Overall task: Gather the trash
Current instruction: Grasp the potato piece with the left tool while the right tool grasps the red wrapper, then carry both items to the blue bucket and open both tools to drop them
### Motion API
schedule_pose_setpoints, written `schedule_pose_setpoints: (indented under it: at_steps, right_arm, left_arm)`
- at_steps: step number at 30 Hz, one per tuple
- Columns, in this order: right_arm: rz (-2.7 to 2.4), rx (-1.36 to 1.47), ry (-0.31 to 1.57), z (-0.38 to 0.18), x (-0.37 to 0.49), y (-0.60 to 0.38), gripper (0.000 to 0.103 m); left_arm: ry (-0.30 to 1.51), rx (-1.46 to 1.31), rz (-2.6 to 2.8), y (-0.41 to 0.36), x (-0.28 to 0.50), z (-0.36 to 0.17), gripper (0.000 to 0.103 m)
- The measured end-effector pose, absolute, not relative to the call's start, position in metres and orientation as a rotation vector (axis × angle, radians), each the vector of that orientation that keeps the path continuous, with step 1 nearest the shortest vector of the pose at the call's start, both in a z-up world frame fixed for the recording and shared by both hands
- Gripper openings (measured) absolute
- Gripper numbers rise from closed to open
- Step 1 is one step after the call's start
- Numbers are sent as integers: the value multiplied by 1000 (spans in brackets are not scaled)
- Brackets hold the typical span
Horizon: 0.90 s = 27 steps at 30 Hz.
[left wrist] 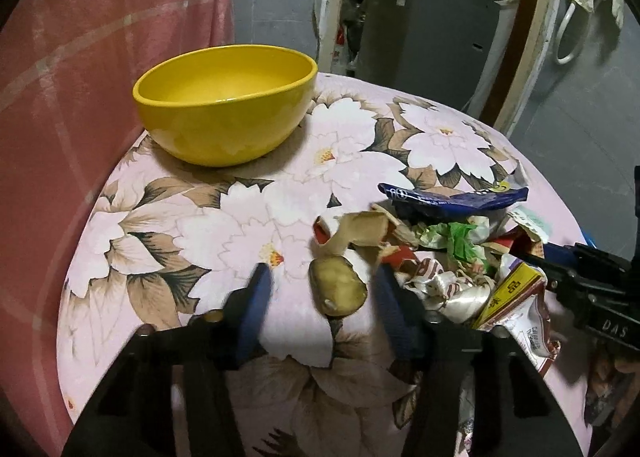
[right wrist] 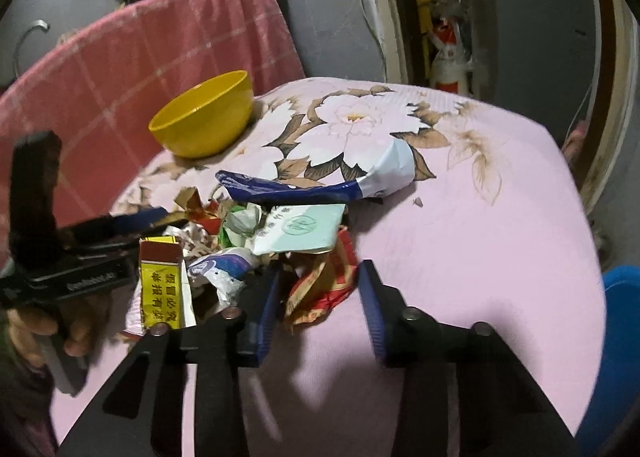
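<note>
A heap of trash (left wrist: 452,253) lies on the pink flowered tablecloth (left wrist: 224,217): a blue wrapper (left wrist: 452,199), green and brown scraps, a yellow-red carton (left wrist: 508,293) and a potato-like piece (left wrist: 338,287). My left gripper (left wrist: 322,281) is open, its fingers either side of that piece. In the right wrist view the heap (right wrist: 256,241) shows with a pale green packet (right wrist: 304,231) and a red-gold wrapper (right wrist: 324,285). My right gripper (right wrist: 318,289) is open around the red-gold wrapper. The left gripper (right wrist: 140,221) enters from the left.
A yellow bowl (left wrist: 226,105) stands on the table's far left corner; it also shows in the right wrist view (right wrist: 204,117). A pink checked cloth (left wrist: 80,97) hangs behind it. A grey cabinet (left wrist: 424,33) stands beyond the table. A blue object (right wrist: 616,357) sits at the right edge.
</note>
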State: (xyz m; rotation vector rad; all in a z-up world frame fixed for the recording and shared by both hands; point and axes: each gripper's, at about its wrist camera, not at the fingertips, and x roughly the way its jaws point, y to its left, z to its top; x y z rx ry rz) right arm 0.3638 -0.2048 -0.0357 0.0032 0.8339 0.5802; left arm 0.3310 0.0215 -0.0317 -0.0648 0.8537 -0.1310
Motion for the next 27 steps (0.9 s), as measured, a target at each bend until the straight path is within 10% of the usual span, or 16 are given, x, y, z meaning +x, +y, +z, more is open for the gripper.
schedule_pose_setpoints:
  at_steps: [3,27]
  right_arm:
    - [590,9,827,-35,361,-205,28]
    - [423,-42,395,8,285,-252,26]
  left_arm:
    - [860,-63,-139,20,330,-32,22]
    - [512,-123,-174,-26,245,30,22]
